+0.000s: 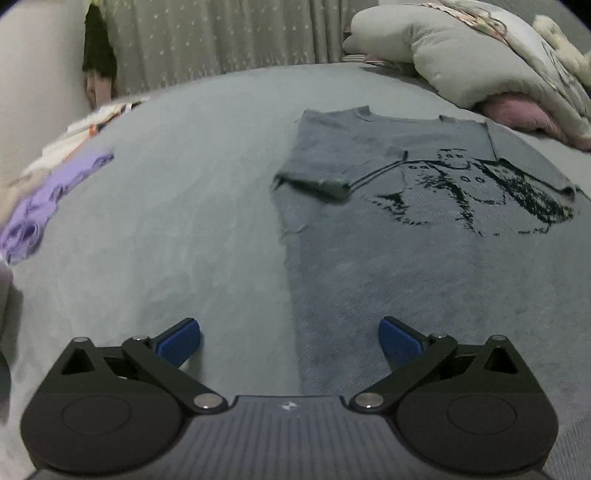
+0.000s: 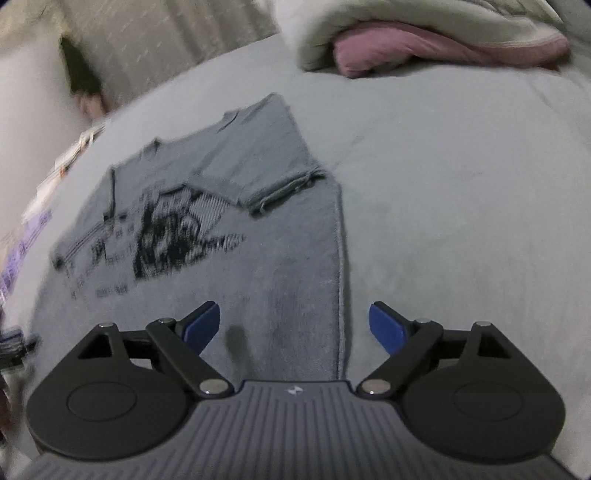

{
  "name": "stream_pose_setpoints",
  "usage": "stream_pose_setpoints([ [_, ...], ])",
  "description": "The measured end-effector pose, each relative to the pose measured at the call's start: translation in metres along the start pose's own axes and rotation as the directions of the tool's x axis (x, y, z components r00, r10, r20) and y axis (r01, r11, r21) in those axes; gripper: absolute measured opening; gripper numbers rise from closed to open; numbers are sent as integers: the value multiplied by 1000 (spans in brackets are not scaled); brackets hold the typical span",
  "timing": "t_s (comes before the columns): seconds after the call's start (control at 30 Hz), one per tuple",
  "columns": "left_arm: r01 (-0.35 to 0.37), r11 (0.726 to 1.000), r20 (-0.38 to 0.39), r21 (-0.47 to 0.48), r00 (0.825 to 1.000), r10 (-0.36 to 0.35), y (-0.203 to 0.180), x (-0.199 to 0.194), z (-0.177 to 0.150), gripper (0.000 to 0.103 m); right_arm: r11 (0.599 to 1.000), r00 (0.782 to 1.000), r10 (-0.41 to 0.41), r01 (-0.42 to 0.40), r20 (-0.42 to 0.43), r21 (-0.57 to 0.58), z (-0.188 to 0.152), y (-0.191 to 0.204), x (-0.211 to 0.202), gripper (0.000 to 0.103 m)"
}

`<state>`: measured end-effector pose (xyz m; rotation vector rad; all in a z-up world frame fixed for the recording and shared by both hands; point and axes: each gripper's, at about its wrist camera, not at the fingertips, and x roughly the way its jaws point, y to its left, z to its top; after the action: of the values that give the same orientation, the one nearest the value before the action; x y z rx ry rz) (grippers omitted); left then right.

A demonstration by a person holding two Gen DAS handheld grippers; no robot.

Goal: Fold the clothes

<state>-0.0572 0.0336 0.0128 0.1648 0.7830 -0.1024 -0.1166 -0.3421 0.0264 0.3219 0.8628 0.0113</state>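
Observation:
A grey T-shirt [image 1: 406, 236] with a black printed picture lies flat on the grey bed, both sleeves folded in over the chest. My left gripper [image 1: 290, 341] is open and empty, low over the shirt's left side edge near the hem. The shirt also shows in the right wrist view [image 2: 229, 229]. My right gripper [image 2: 294, 326] is open and empty, low over the shirt's right side edge near the hem. The hem itself is hidden under the gripper bodies.
A purple garment [image 1: 48, 199] and white clothes [image 1: 81, 136] lie at the bed's left edge. A bunched cream duvet [image 1: 480, 55] over a pink cover [image 2: 424, 44] lies at the head. A curtain [image 1: 221, 33] hangs behind the grey bedsheet [image 1: 177, 206].

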Motion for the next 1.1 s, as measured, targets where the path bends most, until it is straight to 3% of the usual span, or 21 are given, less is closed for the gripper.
stream_pose_setpoints([
  [0.1, 15, 999, -27, -35, 1000, -15, 6, -4, 3, 102, 999, 1000, -22, 22, 4, -27, -1, 1, 1, 83],
  [0.17, 45, 998, -27, -53, 999, -47, 8, -10, 6, 102, 1000, 1000, -24, 24, 11, -19, 0, -1, 0, 58],
  [0.27, 91, 995, -2, -39, 996, -91, 4, -25, 4, 102, 1000, 1000, -12, 12, 21, 4, 0, -5, -5, 46],
  [0.47, 203, 978, -21, -51, 979, -204, 3, -45, -9, 102, 996, 997, 75, -76, 21, 51, -11, -18, -22, 51],
  [0.67, 348, 924, -51, -159, 932, -359, 12, -58, -37, 102, 984, 989, 147, -147, 9, 100, -31, -29, -35, 54],
  [0.93, 442, 858, 1, -264, 889, -458, 29, -62, -55, 102, 959, 968, 251, -248, -5, 138, -61, -40, -57, 61],
  [1.03, 432, 863, 10, -261, 895, -446, 25, -64, -57, 102, 953, 963, 270, -267, -6, 142, -69, -44, -64, 62],
  [1.1, 383, 902, -12, -198, 919, -393, 11, -68, -56, 102, 950, 959, 283, -279, -9, 142, -76, -45, -69, 63],
])
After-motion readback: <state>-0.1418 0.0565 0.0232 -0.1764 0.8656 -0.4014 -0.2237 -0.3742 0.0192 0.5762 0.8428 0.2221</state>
